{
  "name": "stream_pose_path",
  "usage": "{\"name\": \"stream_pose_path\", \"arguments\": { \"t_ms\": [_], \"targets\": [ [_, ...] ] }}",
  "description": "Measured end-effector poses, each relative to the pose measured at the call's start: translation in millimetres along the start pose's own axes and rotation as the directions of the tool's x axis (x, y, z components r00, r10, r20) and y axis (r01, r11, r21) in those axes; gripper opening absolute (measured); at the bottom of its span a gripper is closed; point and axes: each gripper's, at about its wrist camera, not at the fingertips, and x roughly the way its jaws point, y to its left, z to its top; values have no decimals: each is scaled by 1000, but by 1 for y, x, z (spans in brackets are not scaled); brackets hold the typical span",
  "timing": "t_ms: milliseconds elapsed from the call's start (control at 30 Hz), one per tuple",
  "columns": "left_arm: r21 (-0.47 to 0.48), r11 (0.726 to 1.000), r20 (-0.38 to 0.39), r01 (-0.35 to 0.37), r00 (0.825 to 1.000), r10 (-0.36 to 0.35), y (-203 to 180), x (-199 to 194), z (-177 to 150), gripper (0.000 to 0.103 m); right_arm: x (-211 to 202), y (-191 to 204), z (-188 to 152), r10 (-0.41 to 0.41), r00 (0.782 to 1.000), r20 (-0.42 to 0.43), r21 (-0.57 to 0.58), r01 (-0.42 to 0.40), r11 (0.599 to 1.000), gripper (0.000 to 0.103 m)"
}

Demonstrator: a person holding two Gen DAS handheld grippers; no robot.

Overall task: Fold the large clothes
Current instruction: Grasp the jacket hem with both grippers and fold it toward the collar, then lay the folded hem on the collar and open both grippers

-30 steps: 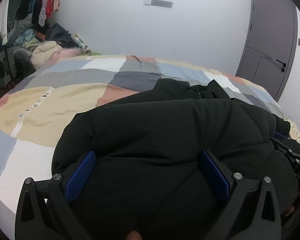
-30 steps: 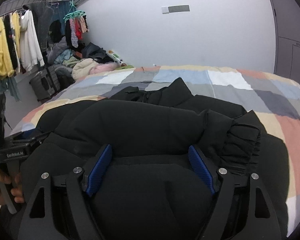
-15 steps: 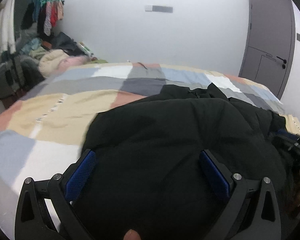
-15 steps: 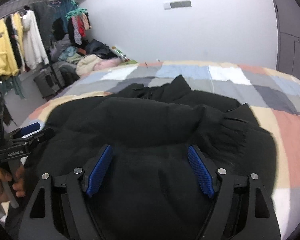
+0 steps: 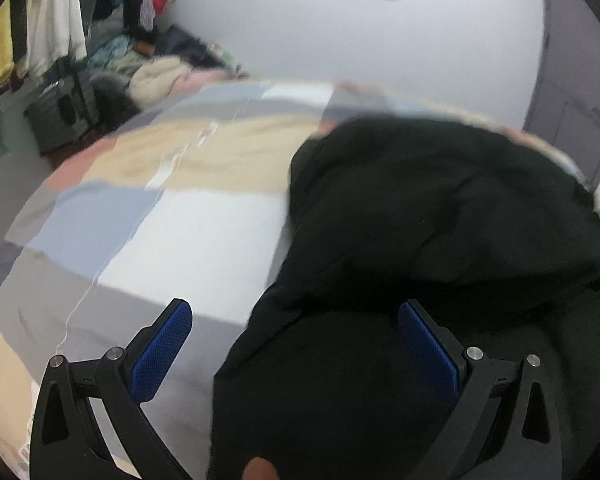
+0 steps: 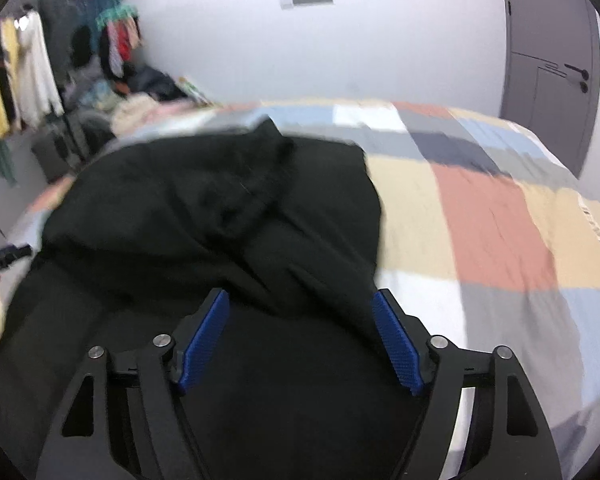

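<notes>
A large black puffy jacket lies bunched on the patchwork bed; it also shows in the right wrist view. My left gripper is open over the jacket's left near edge, its left blue pad over bare bedding. My right gripper is open above the jacket's right near part, and nothing is between its pads but the fabric below. Both views are motion-blurred.
A clothes rack with hanging garments and a heap of clothes stand left of the bed. A grey door is at the right. The other gripper's tip shows at the left edge.
Both grippers have pulled back and outward from the jacket: the left one to the left, the right one to the right. More bare bedding shows beside the jacket. Both stay open.
</notes>
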Motion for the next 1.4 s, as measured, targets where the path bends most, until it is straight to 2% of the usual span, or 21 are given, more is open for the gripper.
{"name": "stream_pose_path", "arguments": {
  "t_ms": [67,167,300,367,500,700,833,1000,1133,1400],
  "targets": [
    [18,1000,-41,-26,999,26,-1,15,-1,103,13,-2,-4,-42,998,-37,-41,40,998,68],
    [18,999,-59,-41,997,42,-2,25,-3,103,29,-7,-6,-68,997,-48,-59,65,996,68],
    [38,996,-37,-76,996,77,-10,33,0,103,52,-6,-10,-112,992,-63,-126,104,987,67],
    [32,995,-11,-99,995,99,-6,34,0,103,56,-4,-6,-110,994,-25,-148,105,983,67],
    [-42,993,54,-109,992,111,8,34,6,103,48,1,3,-126,990,69,-144,134,980,67],
    [-125,985,125,-119,983,134,20,30,16,103,33,-9,14,-134,975,178,-43,144,989,67],
    [-153,980,145,-129,978,152,26,30,19,103,31,-20,21,-132,969,209,7,133,991,67],
    [-201,973,86,-109,988,129,38,45,18,103,47,-32,17,-125,978,167,59,117,991,68],
    [-189,978,74,-85,992,100,39,50,19,103,57,-40,11,-102,988,120,103,89,991,69],
    [-176,982,81,-63,994,78,35,24,16,103,32,-32,7,-63,994,90,144,49,988,71]
  ]
}}
